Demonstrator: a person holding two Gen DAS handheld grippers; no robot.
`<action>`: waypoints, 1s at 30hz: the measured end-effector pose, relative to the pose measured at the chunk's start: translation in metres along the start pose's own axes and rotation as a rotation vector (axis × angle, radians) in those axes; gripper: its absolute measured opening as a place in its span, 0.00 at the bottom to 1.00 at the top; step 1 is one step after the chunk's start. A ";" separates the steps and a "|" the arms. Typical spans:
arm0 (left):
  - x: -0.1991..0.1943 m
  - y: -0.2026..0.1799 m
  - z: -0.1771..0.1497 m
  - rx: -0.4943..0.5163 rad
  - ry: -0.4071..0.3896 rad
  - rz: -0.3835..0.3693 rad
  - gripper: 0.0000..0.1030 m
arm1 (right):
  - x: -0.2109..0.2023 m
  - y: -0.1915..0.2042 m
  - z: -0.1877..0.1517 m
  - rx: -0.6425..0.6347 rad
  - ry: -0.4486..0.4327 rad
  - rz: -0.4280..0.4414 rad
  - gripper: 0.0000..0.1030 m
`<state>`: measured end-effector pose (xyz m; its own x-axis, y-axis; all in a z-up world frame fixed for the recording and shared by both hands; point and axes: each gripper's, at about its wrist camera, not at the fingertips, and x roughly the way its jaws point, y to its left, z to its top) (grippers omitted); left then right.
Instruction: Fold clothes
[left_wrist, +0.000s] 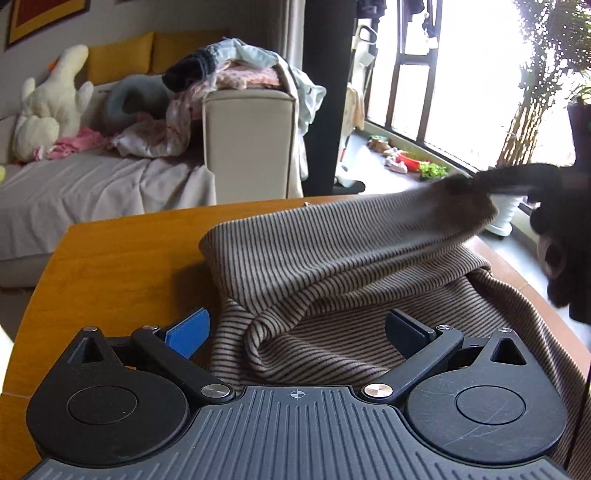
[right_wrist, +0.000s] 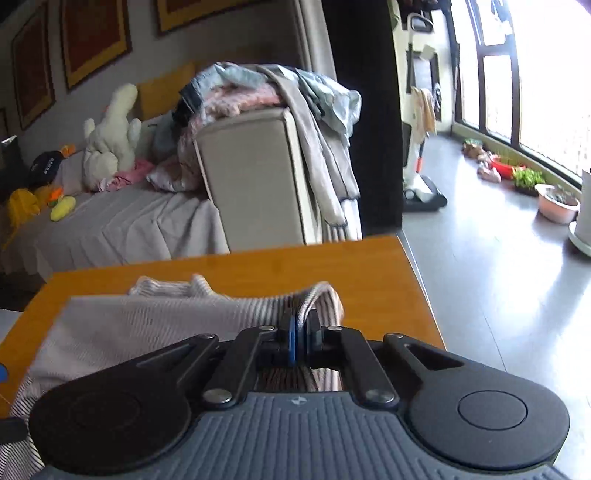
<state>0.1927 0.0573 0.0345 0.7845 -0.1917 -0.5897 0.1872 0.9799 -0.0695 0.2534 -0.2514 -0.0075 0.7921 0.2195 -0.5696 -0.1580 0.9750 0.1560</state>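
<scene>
A brown-and-beige striped garment (left_wrist: 332, 273) lies bunched on the wooden table (left_wrist: 122, 258). My left gripper (left_wrist: 295, 332) is open, its blue-padded fingers (left_wrist: 188, 336) standing wide on either side of a fold near the table's front. In the left wrist view the right gripper (left_wrist: 517, 181) shows as a dark blurred shape at upper right, lifting one edge of the cloth. In the right wrist view my right gripper (right_wrist: 301, 332) is shut on the striped garment (right_wrist: 147, 325), whose edge is pinched between the pads and drapes away to the left over the table (right_wrist: 369, 273).
Behind the table stands a beige sofa (right_wrist: 255, 173) with a pile of clothes (right_wrist: 251, 92) on its armrest and plush toys (right_wrist: 110, 136) on the seat. To the right is grey floor (right_wrist: 498, 277) with plant pots (right_wrist: 557, 201) by the window.
</scene>
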 end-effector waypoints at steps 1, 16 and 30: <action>0.001 0.000 0.000 0.003 0.005 0.000 1.00 | 0.007 -0.007 -0.011 0.015 0.015 -0.012 0.09; 0.055 -0.024 0.025 0.040 -0.099 -0.069 1.00 | -0.026 0.016 -0.029 0.048 -0.091 0.098 0.61; 0.046 -0.011 -0.006 0.007 -0.048 -0.016 1.00 | -0.034 0.029 -0.053 0.045 -0.045 0.113 0.72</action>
<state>0.2230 0.0382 0.0037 0.8090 -0.2099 -0.5491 0.2038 0.9763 -0.0728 0.1911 -0.2292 -0.0265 0.7968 0.3250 -0.5093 -0.2216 0.9415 0.2541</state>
